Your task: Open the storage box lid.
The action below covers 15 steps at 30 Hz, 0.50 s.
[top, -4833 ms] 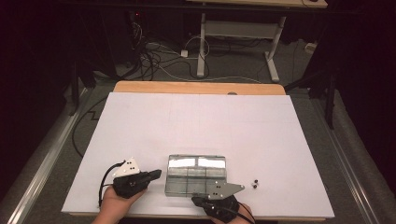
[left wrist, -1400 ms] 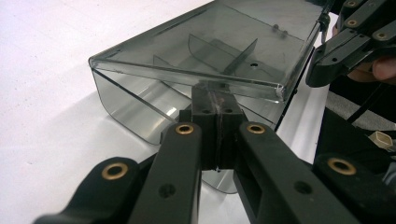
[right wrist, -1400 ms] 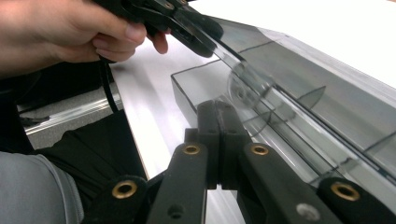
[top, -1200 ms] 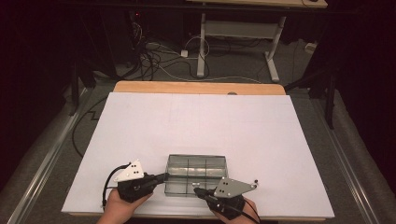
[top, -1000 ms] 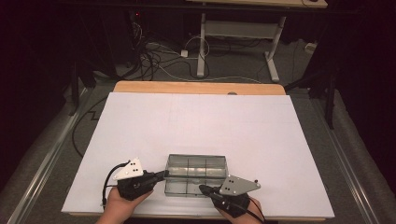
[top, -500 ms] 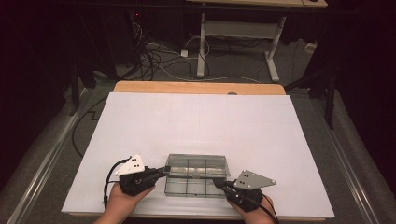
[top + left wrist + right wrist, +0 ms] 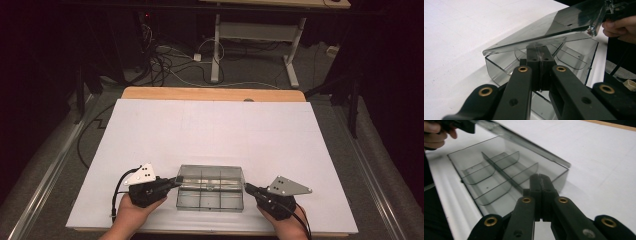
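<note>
A clear plastic box [image 7: 210, 199] with inner dividers lies near the table's front edge. Its clear lid [image 7: 210, 173] is propped up at a slant. My left gripper [image 7: 176, 181] is shut at the box's left end. In the left gripper view its tips [image 7: 539, 57] sit just under the raised lid [image 7: 554, 27], above the box [image 7: 574, 55]. My right gripper [image 7: 246, 188] is shut at the box's right end. In the right gripper view its tips [image 7: 539, 178] point over the box's near wall at the divided box [image 7: 499, 177], with the lid [image 7: 524, 141] behind.
White paper covers the table [image 7: 215, 130], with a wooden strip [image 7: 215, 93] along the far edge. Cables [image 7: 175, 60] and a desk frame [image 7: 250, 35] lie on the floor beyond. The person's other hand [image 7: 621, 25] appears past the lid.
My right gripper has slid rightward from the box's front to its right end. The lid now stands raised at a slant. The left gripper has stayed put.
</note>
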Each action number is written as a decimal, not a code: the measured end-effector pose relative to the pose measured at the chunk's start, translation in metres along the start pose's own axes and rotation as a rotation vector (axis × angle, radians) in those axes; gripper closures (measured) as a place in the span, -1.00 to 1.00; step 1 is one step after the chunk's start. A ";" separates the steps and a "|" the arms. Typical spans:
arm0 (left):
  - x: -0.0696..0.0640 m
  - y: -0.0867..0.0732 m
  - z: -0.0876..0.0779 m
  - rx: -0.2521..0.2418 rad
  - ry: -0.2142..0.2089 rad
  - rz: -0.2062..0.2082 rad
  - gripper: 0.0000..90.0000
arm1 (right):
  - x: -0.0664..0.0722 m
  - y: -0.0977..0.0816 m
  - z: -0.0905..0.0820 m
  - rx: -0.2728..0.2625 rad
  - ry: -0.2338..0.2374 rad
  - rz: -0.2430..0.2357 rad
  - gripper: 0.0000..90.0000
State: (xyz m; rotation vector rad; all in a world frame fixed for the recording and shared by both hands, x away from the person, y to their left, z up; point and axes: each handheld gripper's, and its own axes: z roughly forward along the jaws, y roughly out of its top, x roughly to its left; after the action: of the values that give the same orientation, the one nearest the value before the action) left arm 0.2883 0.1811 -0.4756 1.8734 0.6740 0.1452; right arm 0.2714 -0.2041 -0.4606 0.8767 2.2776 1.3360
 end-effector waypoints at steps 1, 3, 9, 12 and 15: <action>0.000 0.000 0.000 0.001 0.000 0.001 0.94 | -0.002 0.000 0.000 -0.001 -0.006 0.002 1.00; 0.001 0.000 0.001 0.001 0.000 0.001 0.94 | -0.008 0.001 0.001 -0.005 -0.019 0.008 1.00; 0.002 0.000 0.002 0.006 0.001 0.001 0.94 | -0.021 0.008 0.006 -0.013 -0.049 0.005 1.00; 0.002 0.000 0.003 0.010 0.002 0.005 0.94 | -0.028 0.015 0.011 -0.022 -0.063 0.002 1.00; 0.003 0.000 0.005 0.011 0.001 0.002 0.94 | -0.034 0.023 0.021 -0.023 -0.069 -0.003 1.00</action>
State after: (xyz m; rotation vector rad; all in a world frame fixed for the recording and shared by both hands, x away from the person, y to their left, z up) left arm 0.2931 0.1787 -0.4788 1.8848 0.6747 0.1436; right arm 0.3167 -0.2053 -0.4506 0.8971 2.2064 1.3080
